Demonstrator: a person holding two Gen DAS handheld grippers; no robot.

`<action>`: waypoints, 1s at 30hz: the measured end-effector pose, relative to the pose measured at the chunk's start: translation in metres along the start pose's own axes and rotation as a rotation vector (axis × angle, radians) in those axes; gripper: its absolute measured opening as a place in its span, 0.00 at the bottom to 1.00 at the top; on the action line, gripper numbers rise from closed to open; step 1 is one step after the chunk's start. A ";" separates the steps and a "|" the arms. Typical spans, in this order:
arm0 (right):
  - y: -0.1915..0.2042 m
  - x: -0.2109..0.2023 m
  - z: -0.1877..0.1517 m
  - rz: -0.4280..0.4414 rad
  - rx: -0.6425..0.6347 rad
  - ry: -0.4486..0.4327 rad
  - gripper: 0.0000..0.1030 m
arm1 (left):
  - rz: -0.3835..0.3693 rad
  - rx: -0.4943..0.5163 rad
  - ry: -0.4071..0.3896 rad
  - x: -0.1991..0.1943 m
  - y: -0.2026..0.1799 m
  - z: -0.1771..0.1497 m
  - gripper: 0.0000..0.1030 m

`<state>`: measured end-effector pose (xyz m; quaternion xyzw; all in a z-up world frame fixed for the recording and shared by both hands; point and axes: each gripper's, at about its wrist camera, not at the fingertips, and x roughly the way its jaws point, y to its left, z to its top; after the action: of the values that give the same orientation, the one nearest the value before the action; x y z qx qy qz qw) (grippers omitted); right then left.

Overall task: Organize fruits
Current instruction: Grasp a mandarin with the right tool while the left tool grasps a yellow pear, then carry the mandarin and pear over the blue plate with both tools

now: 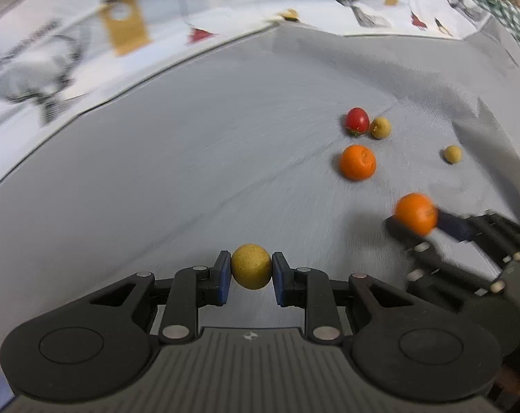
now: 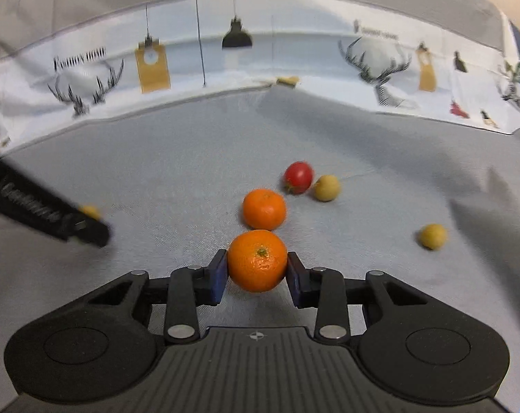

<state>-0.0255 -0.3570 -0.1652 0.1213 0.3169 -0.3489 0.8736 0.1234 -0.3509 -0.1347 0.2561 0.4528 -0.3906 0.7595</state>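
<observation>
Right wrist view, right gripper (image 2: 256, 275) clenching tangerine (image 2: 257, 261), stem end up, left gripper (image 1: 251, 275) clenching round yellow fruit (image 1: 251, 266)

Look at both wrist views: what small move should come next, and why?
Probably lift both grippers. The left gripper is shut on the yellow fruit, the right gripper on an orange, both low over the grey cloth, so each needs clearance before being carried off.

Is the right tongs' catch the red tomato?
No, the right tongs clamp an orange; the red tomato lies on the cloth beyond.
</observation>
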 end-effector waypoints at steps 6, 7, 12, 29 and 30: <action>0.018 -0.094 0.001 0.125 0.055 -0.028 0.36 | 0.062 -0.086 -0.001 -0.097 0.017 -0.060 0.26; 0.023 -0.110 0.002 0.154 0.056 -0.037 0.36 | 0.068 -0.098 -0.009 -0.113 0.020 -0.071 0.27; 0.058 -0.185 -0.002 0.306 0.028 -0.071 0.36 | 0.138 -0.152 -0.050 -0.193 0.034 -0.131 0.27; 0.142 -0.322 -0.038 0.548 -0.183 -0.065 0.36 | 0.292 -0.349 -0.146 -0.327 0.053 -0.297 0.27; 0.143 -0.324 -0.038 0.544 -0.190 -0.072 0.36 | 0.288 -0.355 -0.155 -0.329 0.053 -0.298 0.27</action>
<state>-0.1251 -0.0637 0.0118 0.1070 0.2729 -0.0746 0.9531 -0.0726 0.0193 0.0227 0.1496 0.4134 -0.2113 0.8730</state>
